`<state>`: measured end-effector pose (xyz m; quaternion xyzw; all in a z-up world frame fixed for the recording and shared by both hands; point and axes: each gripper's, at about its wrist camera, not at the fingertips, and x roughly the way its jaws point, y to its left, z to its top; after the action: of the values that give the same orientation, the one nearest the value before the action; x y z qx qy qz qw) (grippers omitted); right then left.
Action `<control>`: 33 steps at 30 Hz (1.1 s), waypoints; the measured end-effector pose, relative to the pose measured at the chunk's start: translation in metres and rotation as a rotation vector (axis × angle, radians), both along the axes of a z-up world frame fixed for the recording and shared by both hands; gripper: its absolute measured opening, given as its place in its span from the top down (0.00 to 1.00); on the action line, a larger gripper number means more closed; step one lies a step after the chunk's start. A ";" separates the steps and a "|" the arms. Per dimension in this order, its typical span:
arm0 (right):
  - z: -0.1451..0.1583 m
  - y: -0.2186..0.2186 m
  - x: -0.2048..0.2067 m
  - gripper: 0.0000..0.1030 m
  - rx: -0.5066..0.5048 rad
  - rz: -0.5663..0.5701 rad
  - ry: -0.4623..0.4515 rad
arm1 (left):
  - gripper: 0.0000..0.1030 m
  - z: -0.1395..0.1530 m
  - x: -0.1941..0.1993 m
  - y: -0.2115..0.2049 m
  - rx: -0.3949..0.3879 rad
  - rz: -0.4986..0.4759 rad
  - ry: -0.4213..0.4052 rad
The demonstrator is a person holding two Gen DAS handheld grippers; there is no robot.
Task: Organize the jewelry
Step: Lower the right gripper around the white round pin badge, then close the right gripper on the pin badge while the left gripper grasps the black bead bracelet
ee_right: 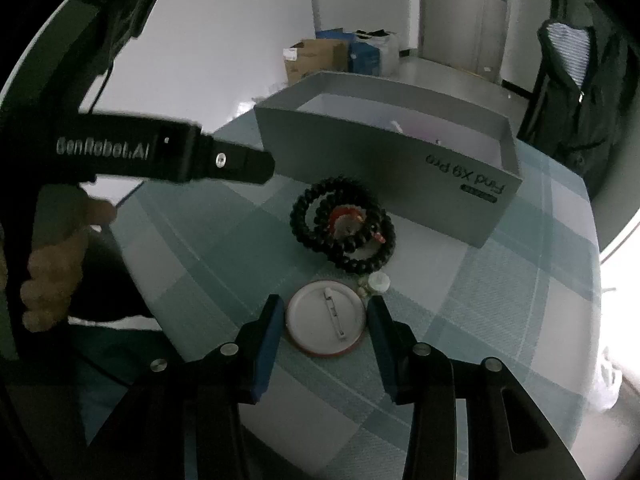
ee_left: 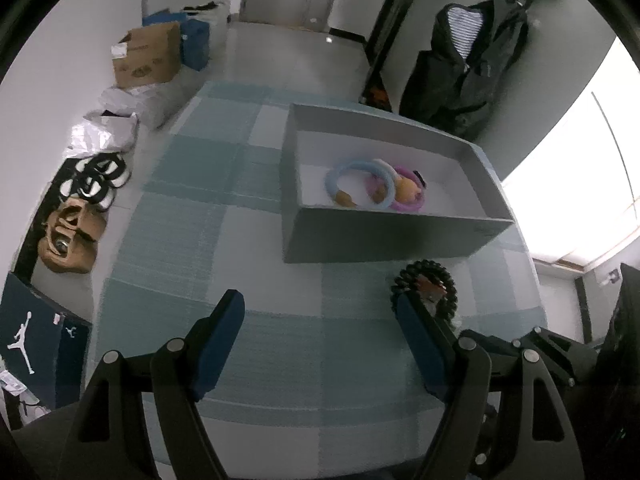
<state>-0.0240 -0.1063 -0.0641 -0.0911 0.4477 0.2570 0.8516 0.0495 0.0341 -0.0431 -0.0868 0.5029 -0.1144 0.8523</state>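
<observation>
The right tool [ee_right: 326, 322] sits low over the tabletop [ee_right: 500, 300], which wears a blue-green and white checked cloth. Its blue-padded jaws bracket a round white pin badge with a red rim [ee_right: 326, 322], lying face down with the metal clasp up. The pads look just beside the badge's edge on both sides; whether they press on it is hard to call from this angle, so no firm grip is visible.

Just beyond the badge lies a coiled string of dark round beads with an orange-red charm at its centre [ee_right: 344, 226], and beside that a small pale green-white trinket [ee_right: 378, 283], too small to identify. Behind the beads stands the open grey cardboard box [ee_right: 400, 156] with printed lettering on its side.

From the left wrist camera, the left tool [ee_left: 320, 312] hovers with its jaws wide, nothing between them, only checked cloth below. Its right finger partly covers the dark beads [ee_left: 426, 270]. Inside the box [ee_left: 384, 236] lie three fuzzy rings, pale blue [ee_left: 340, 178], white [ee_left: 386, 188] and pink [ee_left: 408, 200], overlapping one another, with small orange-tan pieces among them.

A hand [ee_right: 52, 276] grips the left tool's black handle at the edge of the right view.
</observation>
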 end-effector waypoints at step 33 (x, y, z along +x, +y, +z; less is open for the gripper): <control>0.024 -0.083 0.017 0.60 0.195 -0.207 0.053 | 0.27 -0.012 0.011 -0.073 0.120 -0.173 0.025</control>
<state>-0.0075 -0.1897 -0.0401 0.0456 0.4497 0.2125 0.8663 0.0604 -0.0389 -0.0551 0.0066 0.5249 -0.1561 0.8367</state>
